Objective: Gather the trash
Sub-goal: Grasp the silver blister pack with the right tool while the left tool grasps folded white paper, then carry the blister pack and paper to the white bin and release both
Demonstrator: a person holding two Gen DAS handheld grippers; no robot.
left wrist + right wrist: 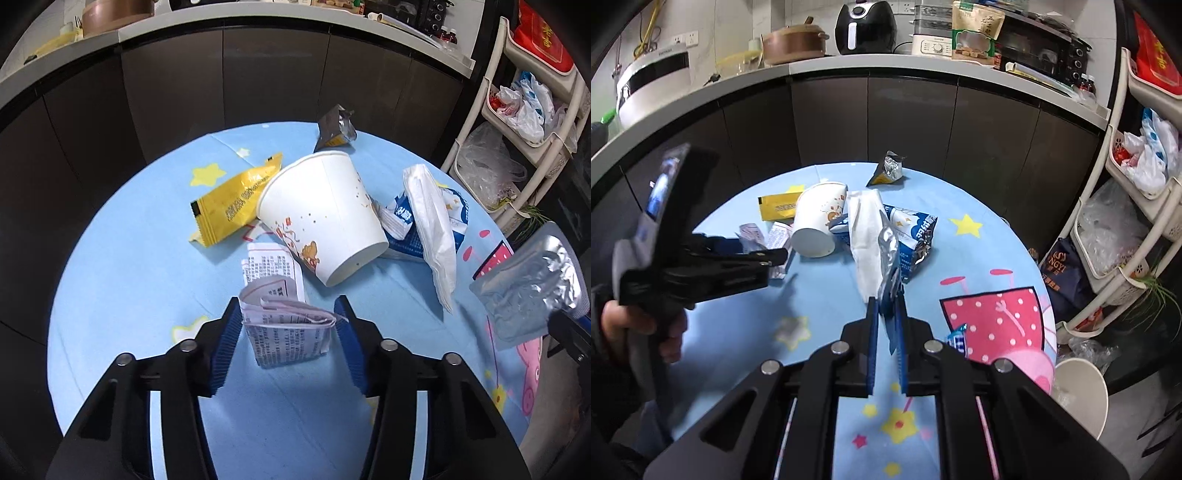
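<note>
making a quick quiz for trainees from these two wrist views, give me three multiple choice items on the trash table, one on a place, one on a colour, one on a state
1. Where does the yellow wrapper lie?
A. beside the paper cup's mouth
B. inside the cup
C. on the floor

2. What colour is the tablecloth?
A. red
B. light blue
C. green

3. How is the paper cup standing?
A. upright
B. on its side
C. crushed flat

Answers:
1 A, the wrapper lies on the cloth next to the cup's rim.
2 B, the cloth is light blue with yellow stars.
3 B, the cup lies tipped over, its base towards the left gripper, which brackets a folded leaflet; the right gripper pinches a silver foil wrapper.
</note>
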